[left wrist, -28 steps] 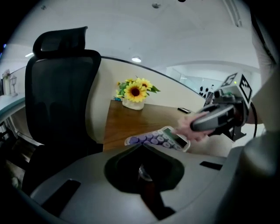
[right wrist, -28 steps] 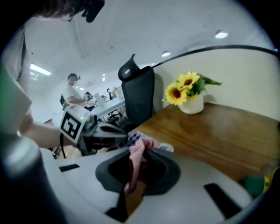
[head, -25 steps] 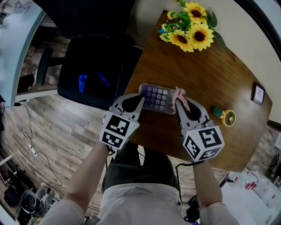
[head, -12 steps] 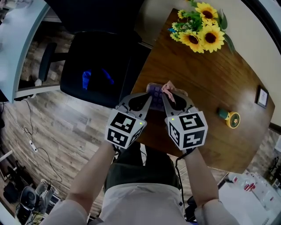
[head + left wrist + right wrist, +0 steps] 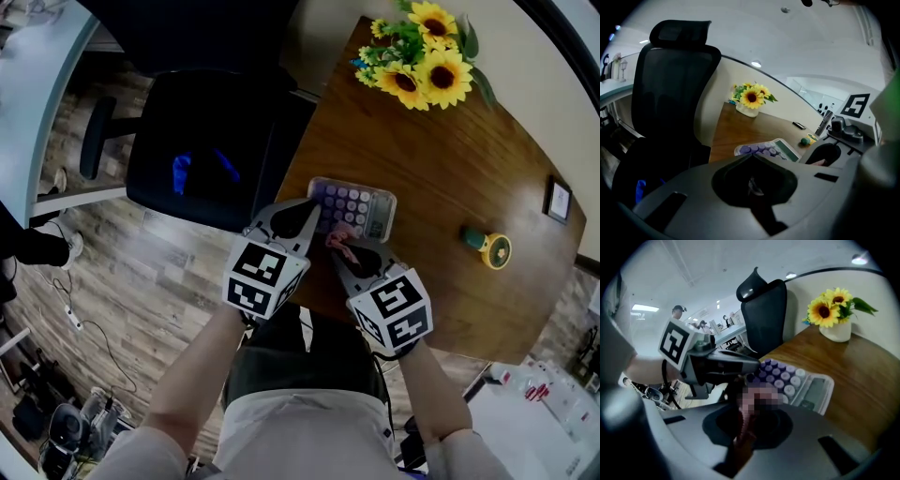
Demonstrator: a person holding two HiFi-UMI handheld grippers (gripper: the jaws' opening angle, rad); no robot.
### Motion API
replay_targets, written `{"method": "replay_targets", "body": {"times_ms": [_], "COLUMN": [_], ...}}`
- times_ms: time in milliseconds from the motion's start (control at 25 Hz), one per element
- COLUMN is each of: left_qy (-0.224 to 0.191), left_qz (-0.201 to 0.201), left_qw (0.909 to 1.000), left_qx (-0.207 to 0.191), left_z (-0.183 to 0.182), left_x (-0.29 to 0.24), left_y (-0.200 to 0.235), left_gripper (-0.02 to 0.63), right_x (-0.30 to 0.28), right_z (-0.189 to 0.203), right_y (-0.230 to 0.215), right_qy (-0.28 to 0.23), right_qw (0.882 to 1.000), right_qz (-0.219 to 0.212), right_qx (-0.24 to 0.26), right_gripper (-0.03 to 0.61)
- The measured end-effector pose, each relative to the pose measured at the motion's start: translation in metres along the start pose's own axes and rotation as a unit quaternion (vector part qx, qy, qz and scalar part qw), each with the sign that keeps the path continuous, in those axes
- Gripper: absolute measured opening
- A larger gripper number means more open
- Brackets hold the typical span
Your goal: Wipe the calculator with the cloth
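A calculator point(image 5: 354, 206) with purple keys lies on the brown table point(image 5: 441, 169) near its left edge. It also shows in the left gripper view as the calculator point(image 5: 769, 148) and in the right gripper view as the calculator point(image 5: 797, 383). My left gripper point(image 5: 313, 210) is shut, with its tip against the calculator's near-left end. My right gripper point(image 5: 339, 246) is shut on a pink cloth point(image 5: 338, 234), which rests at the calculator's near edge. In the right gripper view the cloth point(image 5: 742, 425) hangs pinched between the jaws.
A vase of sunflowers point(image 5: 417, 58) stands at the table's far corner. A small green and yellow object point(image 5: 487, 247) and a little picture frame point(image 5: 557, 200) sit to the right. A black office chair point(image 5: 206, 141) stands left of the table over wood flooring.
My right gripper has carried the cloth from the calculator's right end leftward over the keys, then back to its near edge. The left gripper has stayed at the calculator's left end.
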State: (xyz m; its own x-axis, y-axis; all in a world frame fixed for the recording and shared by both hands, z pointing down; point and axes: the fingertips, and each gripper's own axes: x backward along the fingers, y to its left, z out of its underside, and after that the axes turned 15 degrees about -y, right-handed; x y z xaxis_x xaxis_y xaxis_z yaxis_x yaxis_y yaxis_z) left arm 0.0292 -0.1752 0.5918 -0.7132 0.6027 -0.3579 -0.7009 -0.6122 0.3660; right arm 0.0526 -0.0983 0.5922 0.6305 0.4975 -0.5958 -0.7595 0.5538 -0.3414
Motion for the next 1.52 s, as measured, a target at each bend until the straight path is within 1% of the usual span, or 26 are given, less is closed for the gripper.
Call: {"method": "replay_targets", "body": {"times_ms": [80, 120, 200, 280, 360, 400, 480, 600, 680, 880, 1000, 1080, 1160, 1200, 1280, 1400, 1440, 1520], "left_qy": [0.001, 0.000, -0.005, -0.013, -0.018, -0.016, -0.007, 0.008, 0.010, 0.010, 0.012, 0.011, 0.011, 0.011, 0.011, 0.008, 0.008, 0.012], "left_qz": [0.003, 0.005, 0.010, 0.010, 0.007, 0.005, 0.006, 0.006, 0.004, 0.006, 0.002, -0.003, -0.009, -0.011, -0.012, -0.012, -0.014, -0.018], "left_qw": [1.0000, 1.0000, 0.9999, 0.9995, 0.9994, 0.9995, 0.9997, 0.9996, 0.9994, 0.9994, 0.9993, 0.9996, 0.9999, 0.9998, 0.9999, 0.9998, 0.9997, 0.9994], "left_qx": [-0.002, -0.002, 0.011, 0.027, 0.027, 0.025, 0.023, 0.026, 0.031, 0.034, 0.036, 0.026, 0.000, -0.008, 0.001, 0.016, 0.017, 0.027], "left_z": [0.000, 0.001, 0.000, -0.001, -0.003, -0.002, 0.001, 0.008, 0.010, 0.011, 0.011, 0.011, 0.011, 0.012, 0.012, 0.012, 0.012, 0.013], "left_x": [-0.001, -0.002, -0.002, 0.003, 0.008, 0.011, 0.015, 0.015, 0.015, 0.014, 0.015, 0.015, 0.015, 0.016, 0.016, 0.016, 0.015, 0.015], "left_y": [0.000, -0.001, -0.002, -0.002, -0.001, -0.001, 0.000, 0.001, 0.003, 0.004, 0.006, 0.006, 0.006, 0.006, 0.007, 0.008, 0.008, 0.007], "left_gripper": [0.003, 0.003, 0.003, 0.003, 0.003, 0.003, 0.003, 0.003, 0.003, 0.003, 0.003, 0.003, 0.003, 0.003, 0.003, 0.005, 0.005, 0.003], "right_x": [0.009, 0.015, 0.027, 0.037, 0.040, 0.038, 0.024, -0.006, -0.023, -0.045, -0.047, -0.045, -0.041, -0.038, -0.033, -0.026, -0.023, -0.013], "right_z": [0.008, 0.006, -0.012, -0.038, -0.060, -0.068, -0.077, -0.080, -0.077, -0.073, -0.066, -0.059, -0.052, -0.048, -0.036, -0.004, 0.007, 0.021], "right_y": [-0.003, -0.007, -0.020, -0.042, -0.068, -0.078, -0.086, -0.082, -0.074, -0.047, -0.029, -0.018, -0.009, -0.005, 0.004, 0.018, 0.019, 0.020], "right_qy": [0.000, -0.010, -0.043, -0.083, -0.118, -0.129, -0.138, -0.126, -0.109, -0.072, -0.063, -0.058, -0.052, -0.047, -0.027, 0.036, 0.052, 0.062], "right_qw": [1.000, 1.000, 0.998, 0.994, 0.985, 0.981, 0.978, 0.982, 0.985, 0.994, 0.997, 0.998, 0.998, 0.999, 0.999, 0.998, 0.997, 0.996], "right_qz": [0.003, 0.007, 0.023, 0.064, 0.119, 0.138, 0.150, 0.136, 0.124, 0.081, 0.050, 0.033, 0.020, 0.011, -0.014, -0.047, -0.048, -0.040], "right_qx": [-0.009, -0.016, -0.028, -0.028, -0.028, -0.031, -0.035, -0.043, -0.045, -0.013, -0.009, -0.010, -0.009, -0.010, -0.020, -0.038, -0.038, -0.044], "right_gripper": [0.038, 0.040, 0.040, 0.041, 0.044, 0.044, 0.044, 0.044, 0.044, 0.043, 0.043, 0.043, 0.040, 0.040, 0.040, 0.041, 0.041, 0.041]}}
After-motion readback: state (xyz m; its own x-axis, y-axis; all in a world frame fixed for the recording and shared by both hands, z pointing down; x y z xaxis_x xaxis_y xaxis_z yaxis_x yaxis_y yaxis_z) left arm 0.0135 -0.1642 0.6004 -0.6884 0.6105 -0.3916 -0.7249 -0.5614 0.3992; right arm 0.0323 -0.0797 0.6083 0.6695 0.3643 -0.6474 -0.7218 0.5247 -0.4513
